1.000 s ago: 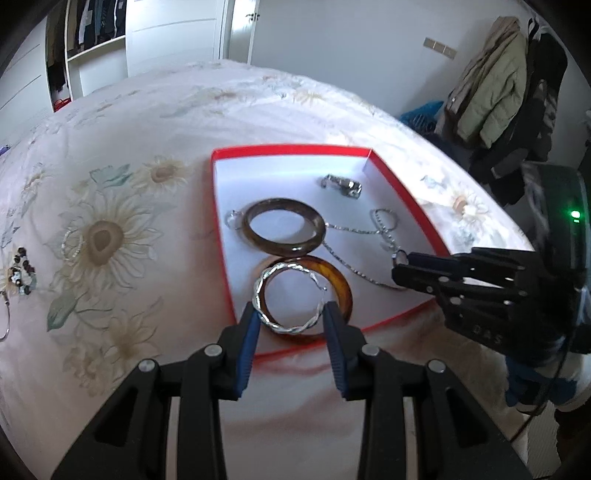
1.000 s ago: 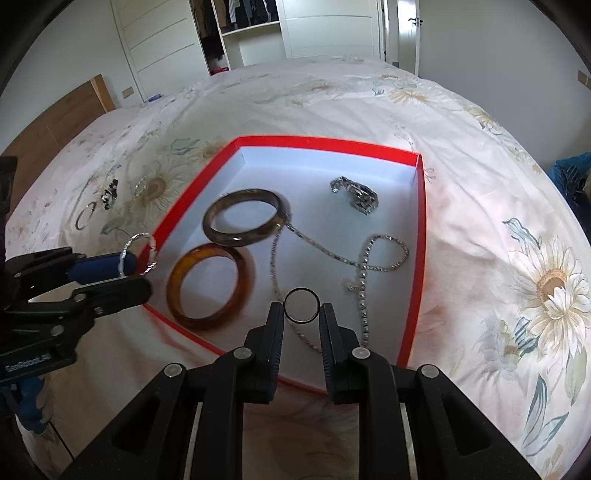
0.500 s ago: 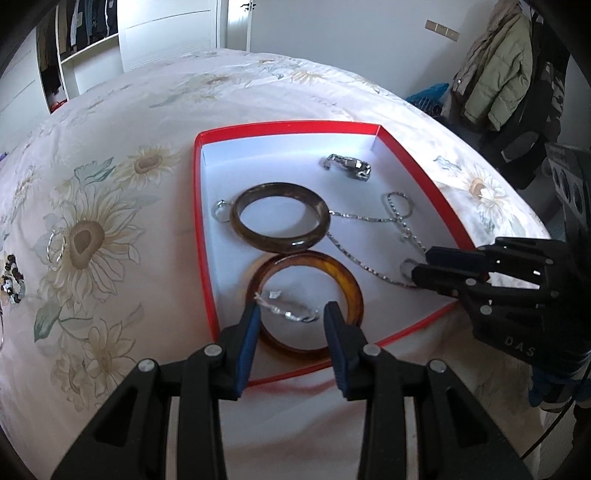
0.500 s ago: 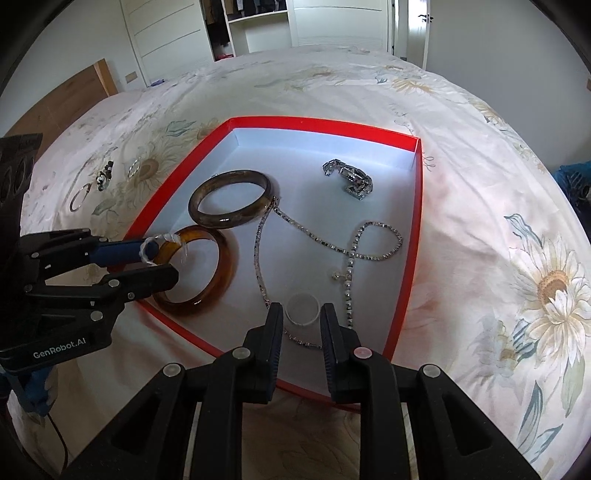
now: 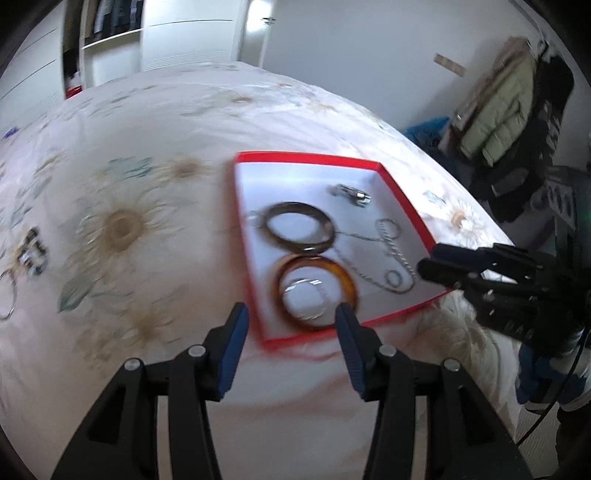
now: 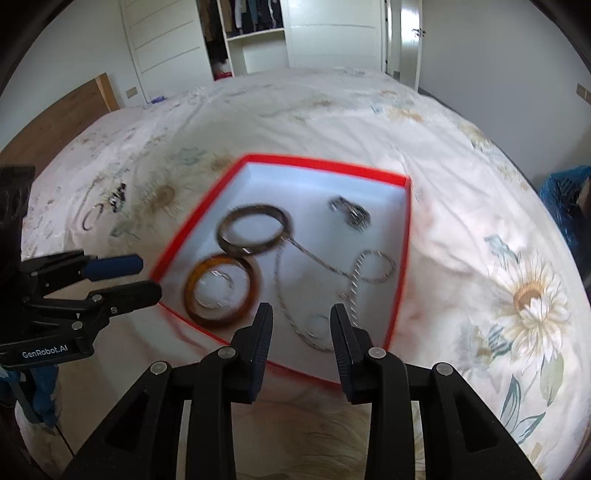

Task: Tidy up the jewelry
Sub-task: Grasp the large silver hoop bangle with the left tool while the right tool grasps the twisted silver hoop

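Observation:
A red-rimmed white tray point(image 5: 402, 206) point(image 6: 406, 236) lies on the flowered bedspread. In it lie a dark bangle point(image 5: 299, 227) point(image 6: 253, 234), an amber bangle point(image 5: 345, 278) point(image 6: 251, 291) with a twisted silver hoop point(image 5: 304, 299) point(image 6: 214, 291) inside it, a silver chain point(image 5: 388, 254) point(image 6: 321, 266), a small ring point(image 5: 392, 277) point(image 6: 317, 326) and a metal clasp point(image 5: 351, 195) point(image 6: 349, 214). My left gripper point(image 5: 291, 321) is open and empty, above the tray's near edge. My right gripper point(image 6: 301, 323) is open and empty, above the small ring.
On the bedspread left of the tray lie a beaded piece point(image 5: 31, 251) point(image 6: 118, 195) and a thin hoop point(image 5: 9, 295) point(image 6: 92, 218). Coats point(image 5: 498, 110) hang at the far right. A wardrobe point(image 6: 255, 33) stands behind the bed.
Both grippers have opened and pulled back. The twisted silver hoop now lies inside the amber bangle, and the small ring lies in the tray by the chain.

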The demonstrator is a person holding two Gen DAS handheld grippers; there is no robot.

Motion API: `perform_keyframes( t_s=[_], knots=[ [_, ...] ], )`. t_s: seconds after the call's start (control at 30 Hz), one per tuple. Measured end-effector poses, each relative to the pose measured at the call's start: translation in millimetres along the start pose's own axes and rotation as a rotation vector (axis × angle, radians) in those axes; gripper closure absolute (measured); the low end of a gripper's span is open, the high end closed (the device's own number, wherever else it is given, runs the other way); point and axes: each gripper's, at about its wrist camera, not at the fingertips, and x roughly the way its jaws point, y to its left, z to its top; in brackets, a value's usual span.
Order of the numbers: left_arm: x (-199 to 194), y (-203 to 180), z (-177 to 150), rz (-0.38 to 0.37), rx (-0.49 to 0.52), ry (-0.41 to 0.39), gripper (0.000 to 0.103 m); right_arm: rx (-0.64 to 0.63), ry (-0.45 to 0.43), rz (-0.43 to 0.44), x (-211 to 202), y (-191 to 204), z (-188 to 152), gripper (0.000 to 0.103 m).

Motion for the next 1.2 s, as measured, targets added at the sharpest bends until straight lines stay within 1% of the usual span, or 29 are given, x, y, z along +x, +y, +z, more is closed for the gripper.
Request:
perform_keyframes(
  t_s=[0.13, 0.27, 0.4, 0.47, 0.6, 0.73, 0.8, 0.93, 1.07, 1.2],
  knots=[
    [-24.8, 43.1, -15.4, 0.076, -0.044, -0.006, 0.056, -0.026, -0.031, 0.039, -4.8, 30.9, 15.7, 0.071],
    [-47.7, 99.7, -36.8, 0.171, -0.118, -0.004, 0.056, -0.059, -0.046, 0.071, 2.7, 67.4, 28.7, 0.071],
    [-69.3, 163.1, -55.7, 0.261, -0.193, -0.019, 0.056, -0.081, -0.038, 0.107, 24.6, 107.6, 41.7, 0.071],
    [-79.5, 195.6, -61.5, 0.305, -0.236, -0.035, 0.056, -0.085, -0.028, 0.116, 36.7, 121.6, 45.2, 0.071],
    [-94.3, 257.4, -69.7, 0.352, -0.327, -0.07, 0.056, -0.093, -0.003, 0.133, 72.8, 153.6, 59.6, 0.071],
    [-93.7, 300.3, -71.7, 0.373, -0.37, -0.084, 0.056, -0.102, 0.021, 0.14, 107.1, 178.7, 73.2, 0.071],
    [-90.2, 313.9, -69.2, 0.367, -0.38, -0.089, 0.056, -0.103, 0.026, 0.138, 123.1, 189.5, 82.4, 0.071],
    [-75.3, 327.3, -55.9, 0.339, -0.376, -0.101, 0.056, -0.094, 0.027, 0.139, 149.3, 204.0, 97.1, 0.071],
    [-58.7, 337.4, -48.4, 0.341, -0.376, -0.099, 0.056, -0.091, 0.029, 0.126, 170.8, 211.5, 108.7, 0.071],
    [-38.9, 347.6, -46.8, 0.357, -0.373, -0.07, 0.056, -0.084, 0.035, 0.103, 192.5, 214.1, 117.3, 0.071]
  ],
)
